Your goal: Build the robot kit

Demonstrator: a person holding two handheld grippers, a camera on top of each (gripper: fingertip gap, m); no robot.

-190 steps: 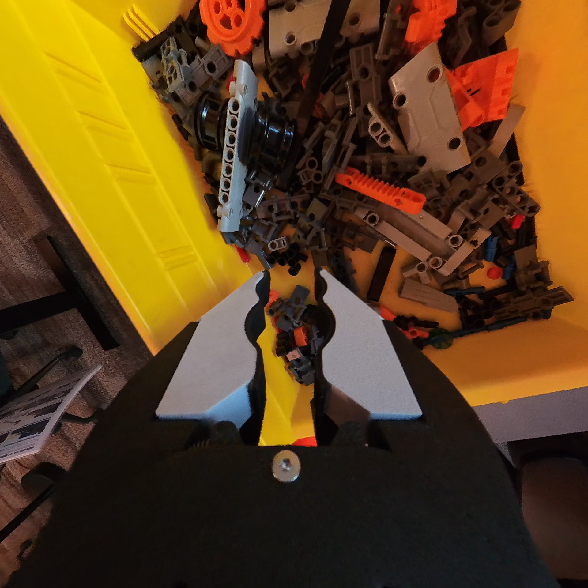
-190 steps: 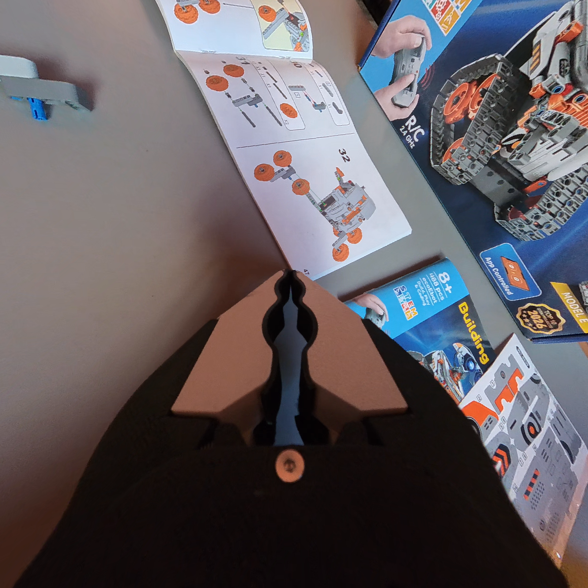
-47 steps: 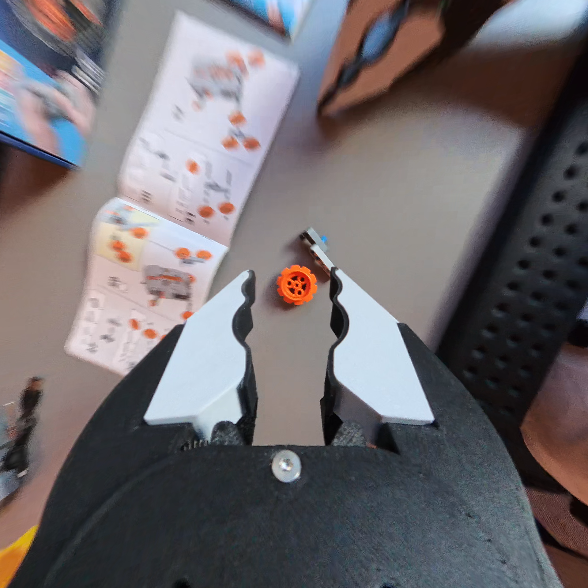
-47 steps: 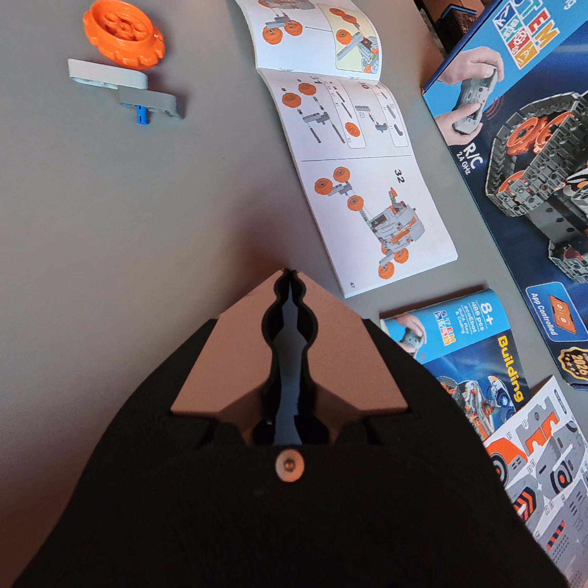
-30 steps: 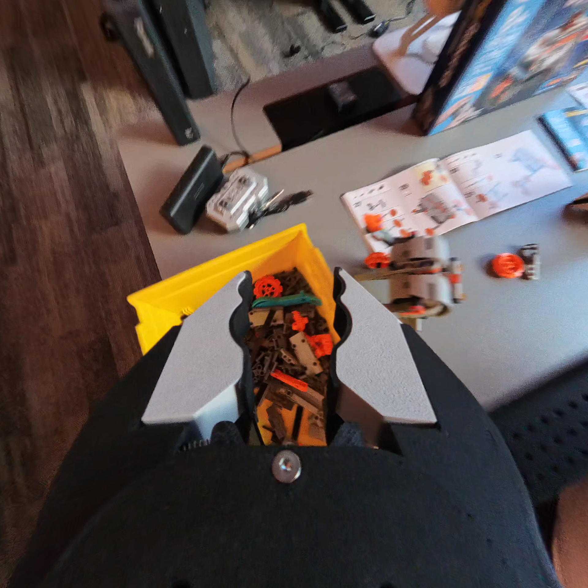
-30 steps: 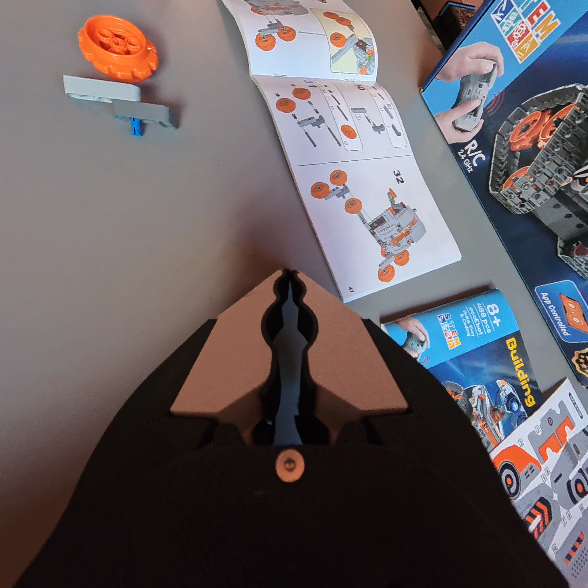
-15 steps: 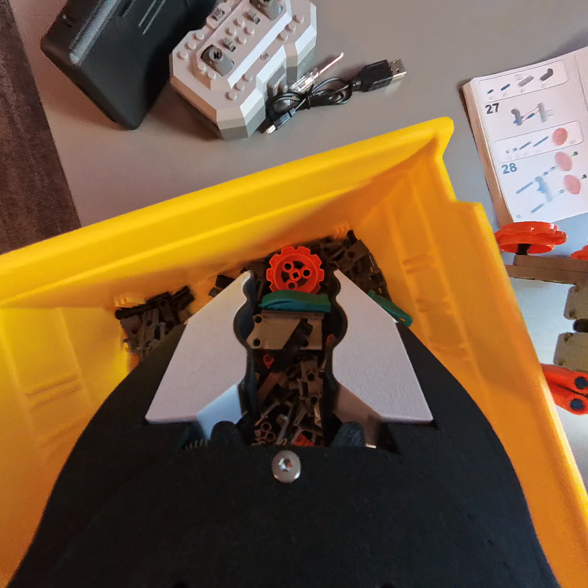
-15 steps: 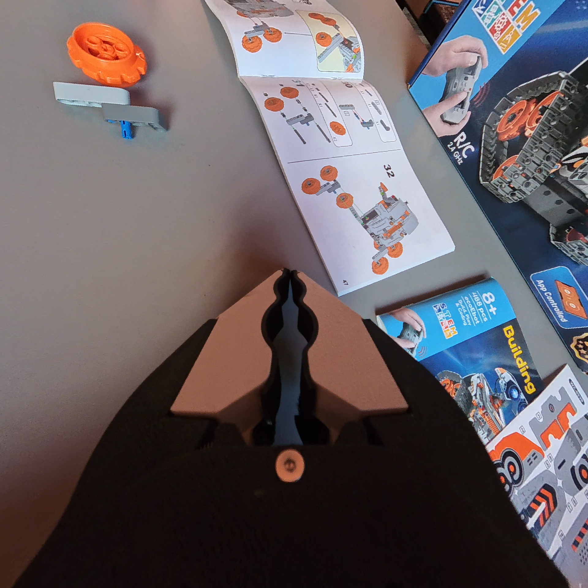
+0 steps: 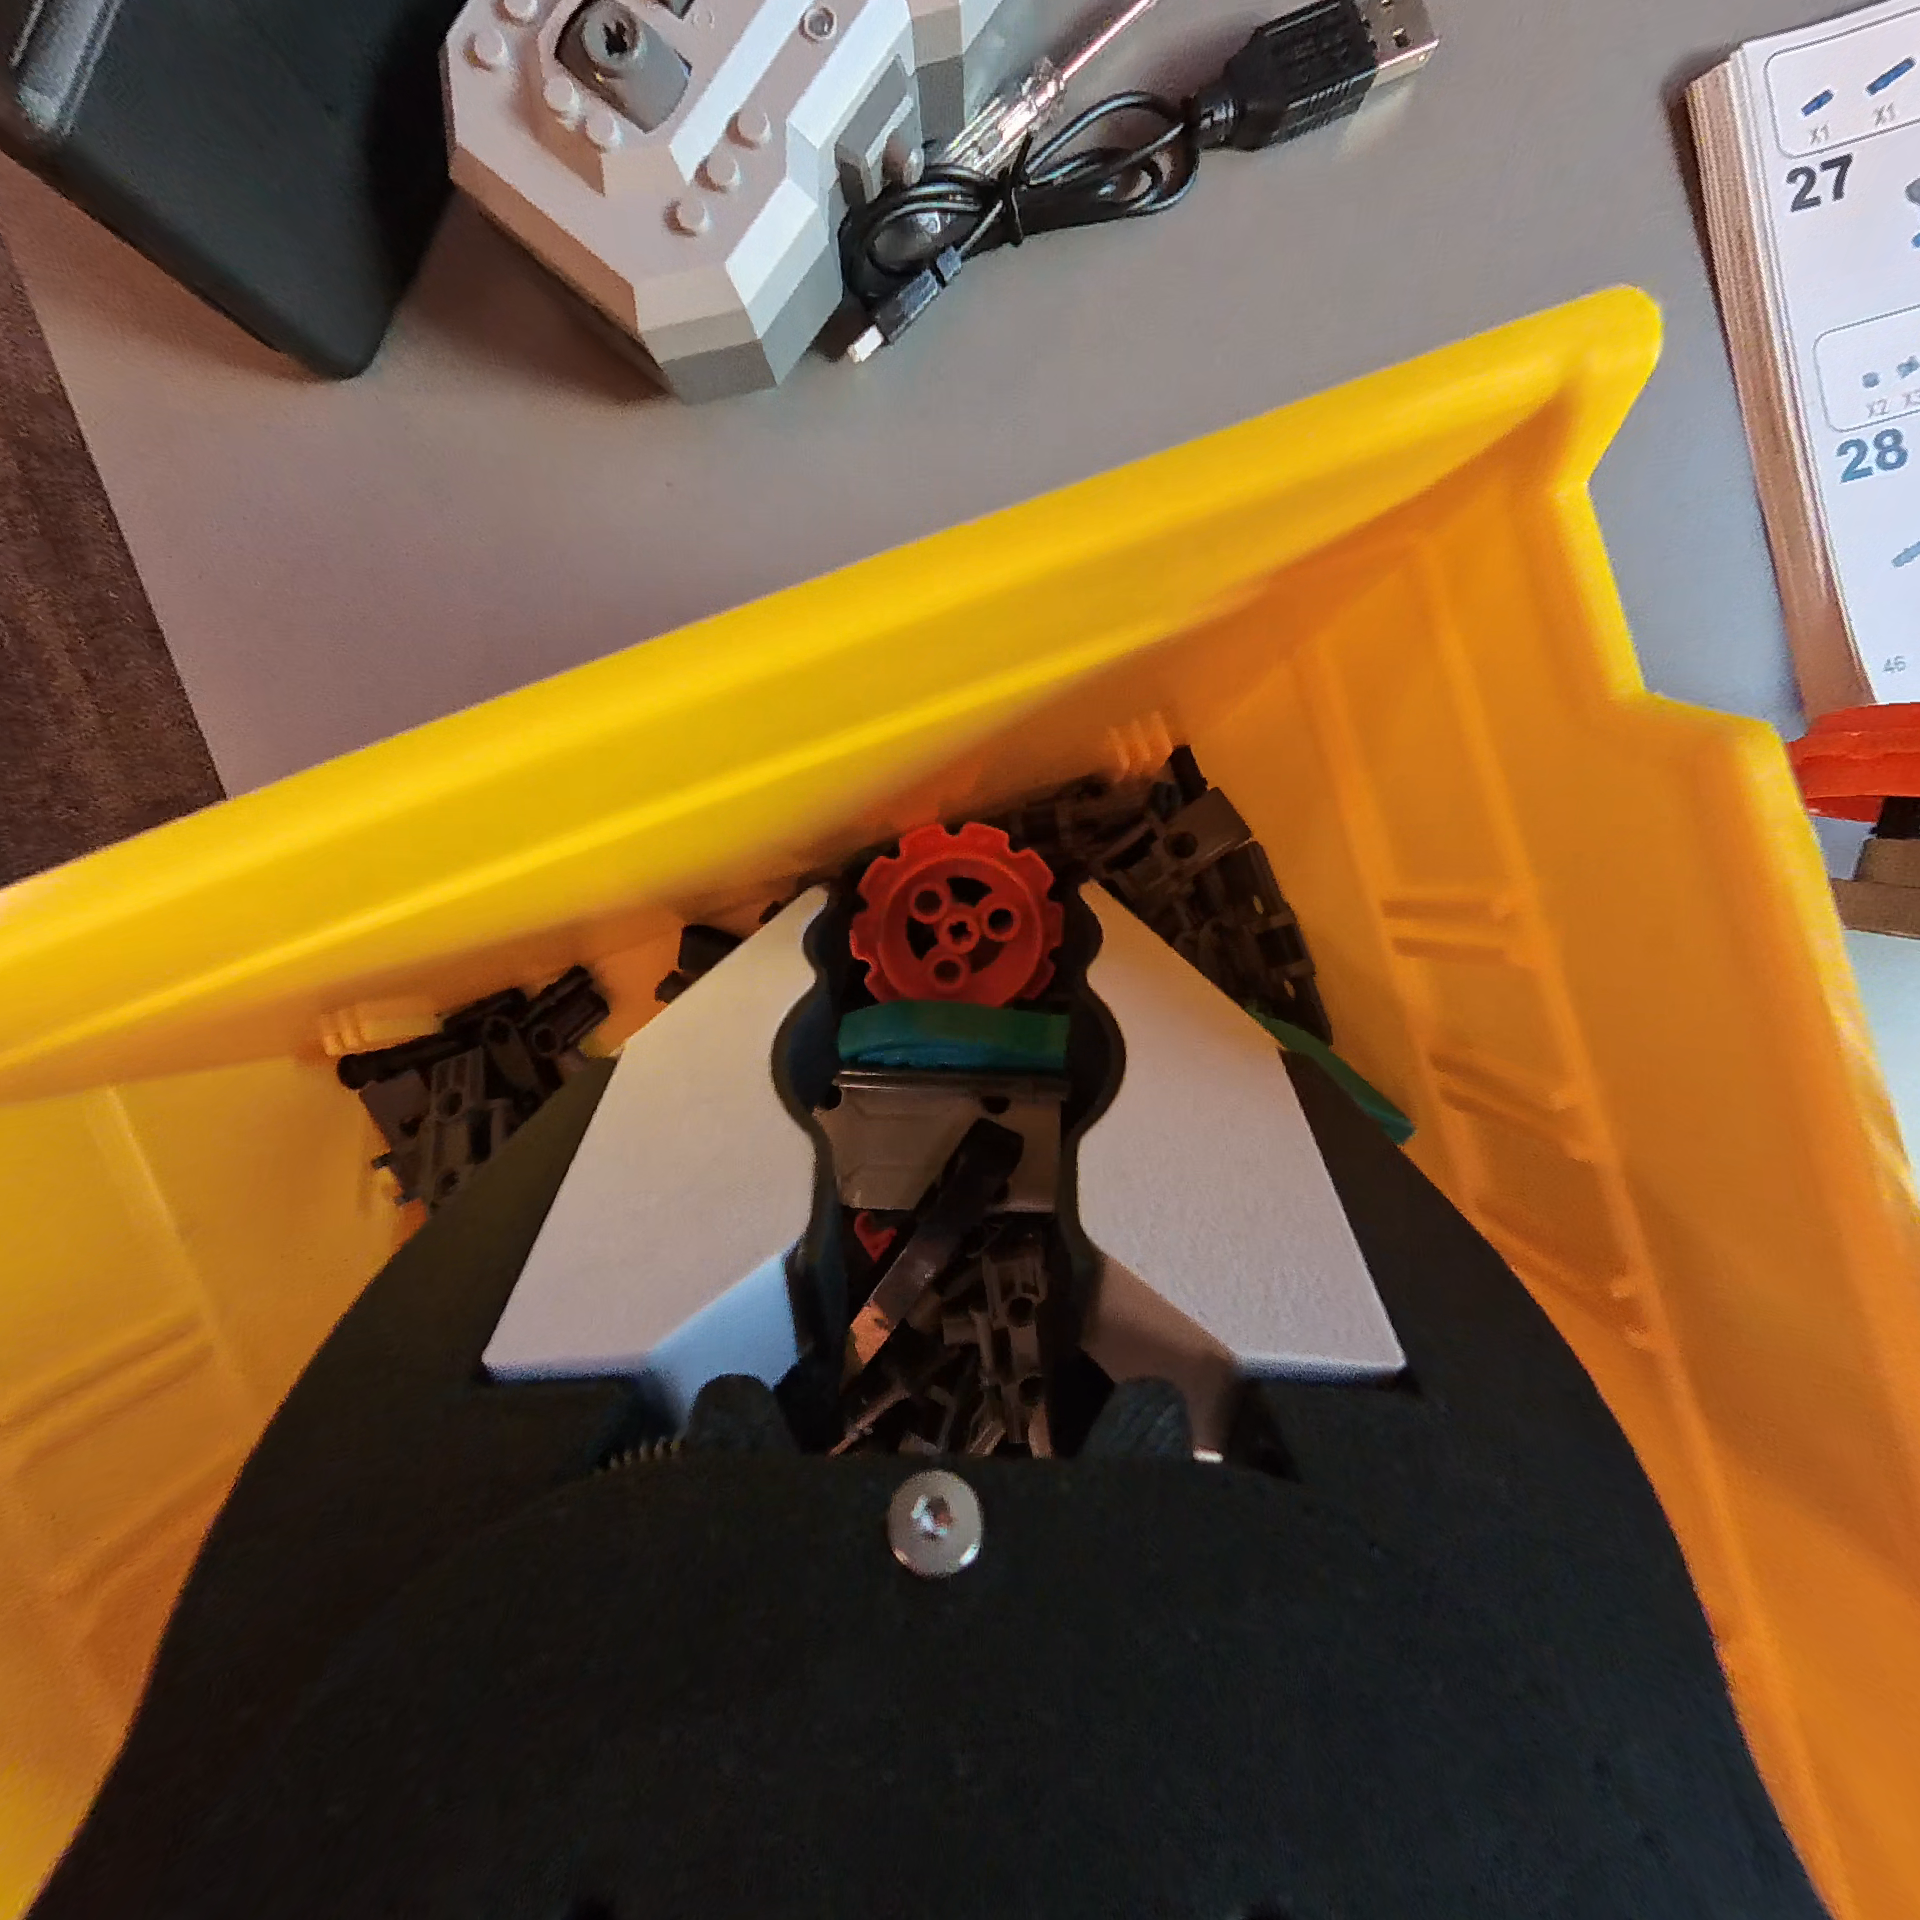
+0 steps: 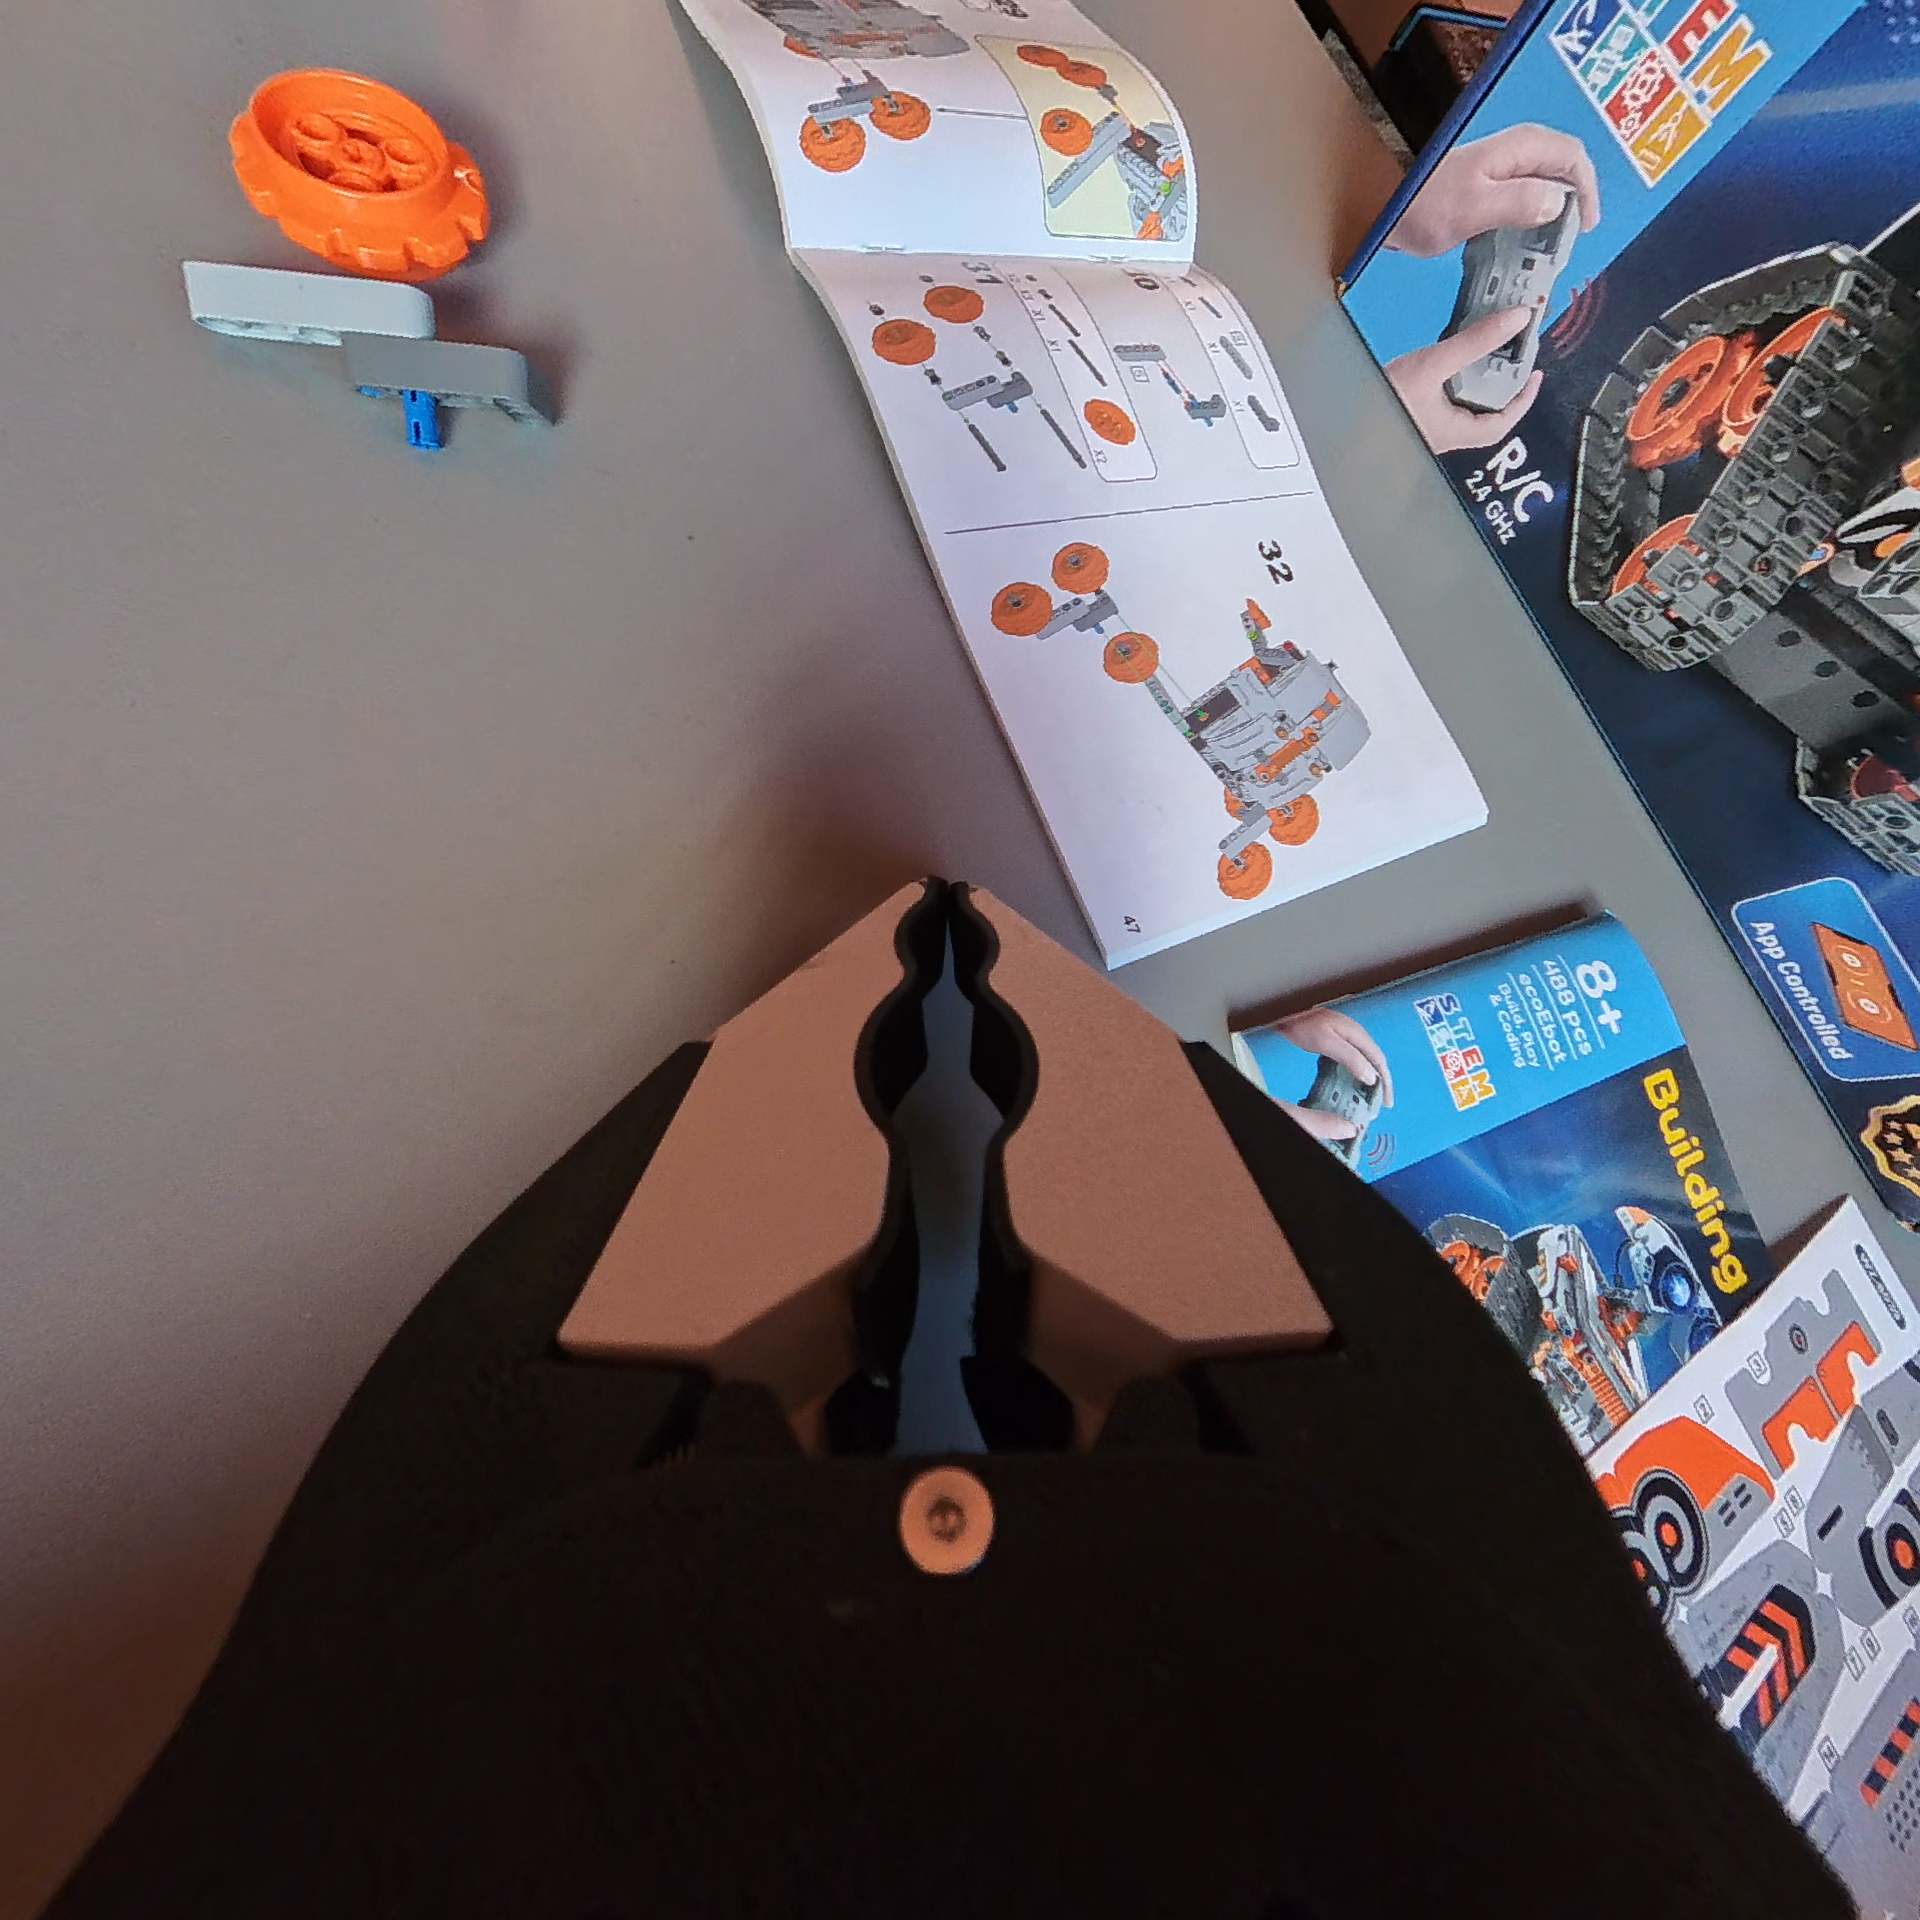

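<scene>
hovering left gripper (image 9: 954, 914) parted inside yellow bin (image 9: 831, 675), right gripper (image 10: 940, 896) closed empty

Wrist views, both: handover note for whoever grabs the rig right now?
Left gripper: open, down inside the yellow bin, jaws either side of an orange gear lying on the loose parts; not clamped.
Right gripper: shut, empty, over the grey table.
Out on the table: an orange wheel, grey beams with a blue pin, the open instruction booklet.
</scene>
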